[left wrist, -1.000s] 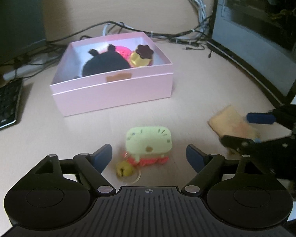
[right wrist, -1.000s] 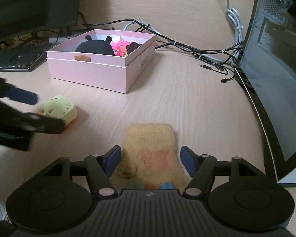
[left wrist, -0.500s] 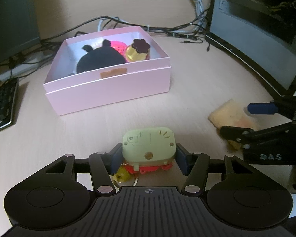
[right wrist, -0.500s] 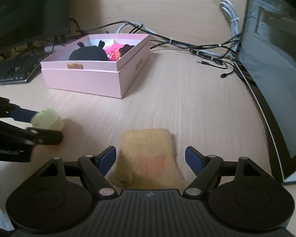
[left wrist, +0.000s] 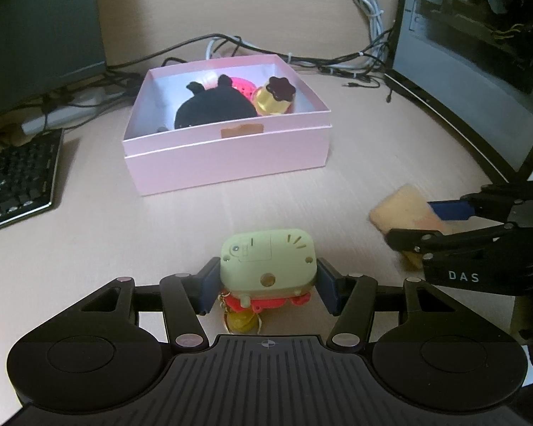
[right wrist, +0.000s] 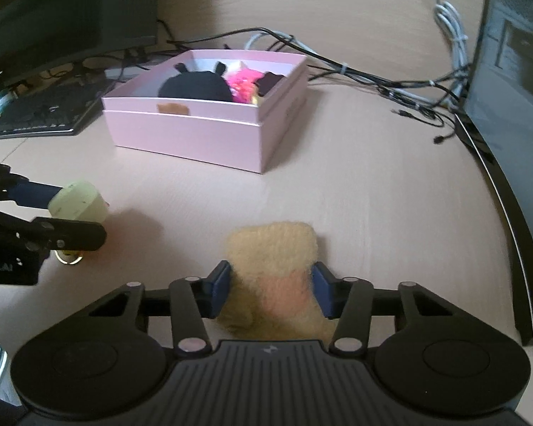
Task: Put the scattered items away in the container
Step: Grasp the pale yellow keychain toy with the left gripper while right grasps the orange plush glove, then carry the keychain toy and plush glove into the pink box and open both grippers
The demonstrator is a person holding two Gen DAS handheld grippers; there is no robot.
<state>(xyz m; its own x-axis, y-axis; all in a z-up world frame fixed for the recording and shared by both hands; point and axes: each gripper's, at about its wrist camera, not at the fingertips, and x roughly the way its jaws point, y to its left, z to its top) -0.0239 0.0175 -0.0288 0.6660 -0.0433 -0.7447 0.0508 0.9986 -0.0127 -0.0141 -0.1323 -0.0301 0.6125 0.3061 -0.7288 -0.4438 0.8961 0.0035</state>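
Where the left wrist view looks down its own fingers, the left tongs are clenched on the green toy, one blue pad pressed to each flank of its pale green shell. A red base and a small yellow bell hang beneath it. The toy sits just above the desk, well short of the pink box, which already holds a black plush and a yellow pudding-shaped toy. By its look the shell is hard plastic — light, stiff, probably a little slick — so the flat sides where the pads now sit seem the sound place to grip; the dangling bell would likely swing and could catch on the box wall.

From the right wrist view, the right tongs are closed around the fuzzy tan piece, a woolly thing with a pinkish patch, its fibres bulging past both pads. It lies low over the desk, well apart from the box, whose near wall stands ahead and to the left. It looks soft and very light — it should squash rather than slip, and a hold across the middle, as here, seems best, since an edge grip might let it flop. Whether it is clear of the desk cannot be told.
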